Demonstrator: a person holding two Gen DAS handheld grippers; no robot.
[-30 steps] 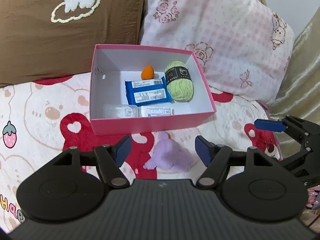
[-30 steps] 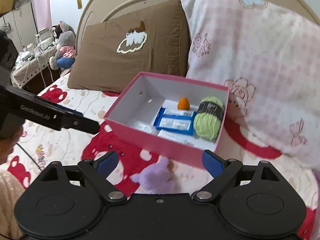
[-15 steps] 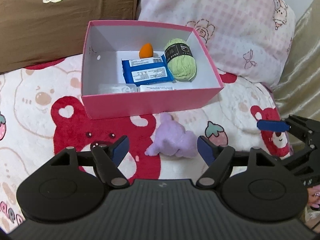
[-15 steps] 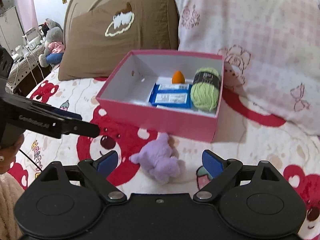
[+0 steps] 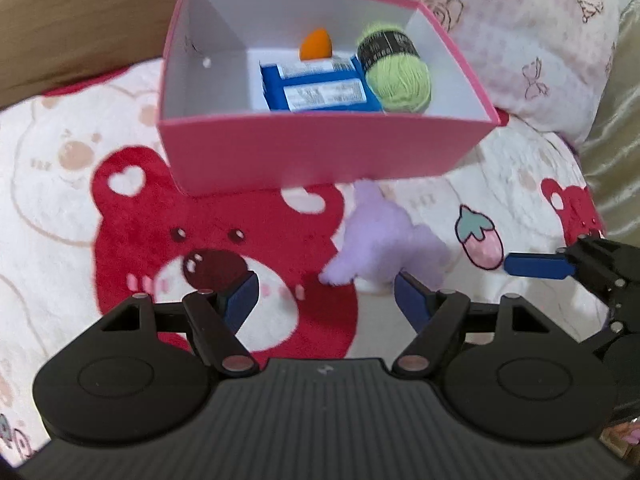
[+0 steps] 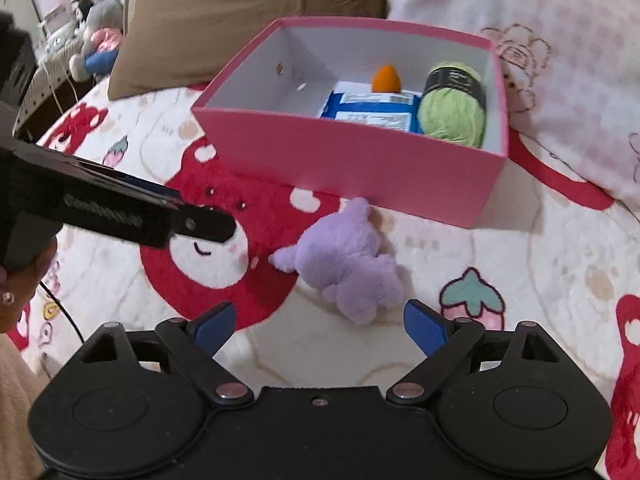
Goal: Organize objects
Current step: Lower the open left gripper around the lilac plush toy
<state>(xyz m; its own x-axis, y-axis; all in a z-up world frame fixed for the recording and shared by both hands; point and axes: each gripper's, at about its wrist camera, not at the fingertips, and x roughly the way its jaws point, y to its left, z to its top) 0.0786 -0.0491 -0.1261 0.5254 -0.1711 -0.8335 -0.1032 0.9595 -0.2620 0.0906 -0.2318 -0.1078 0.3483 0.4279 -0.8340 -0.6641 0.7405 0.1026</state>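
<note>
Both our grippers have dropped closer to the purple plush toy [image 5: 382, 246] [image 6: 346, 260], which lies on the bear-print blanket [image 5: 60, 208] just in front of the pink box [image 5: 320, 152] w/ green yarn [image 5: 398, 74], blue packets [image 5: 320, 88], orange sponge [image 5: 316, 43]. Left gripper [image 5: 326, 300] & right gripper [image 6: 320, 322] jaws apart, empty; nothing between them & toy.

No words can be read here. The blue packs [image 5: 320, 87] in the pink box [image 5: 320, 152] have white labels, and the green yarn [image 6: 454, 110] has a black band, but the print looks too blurry.
</note>
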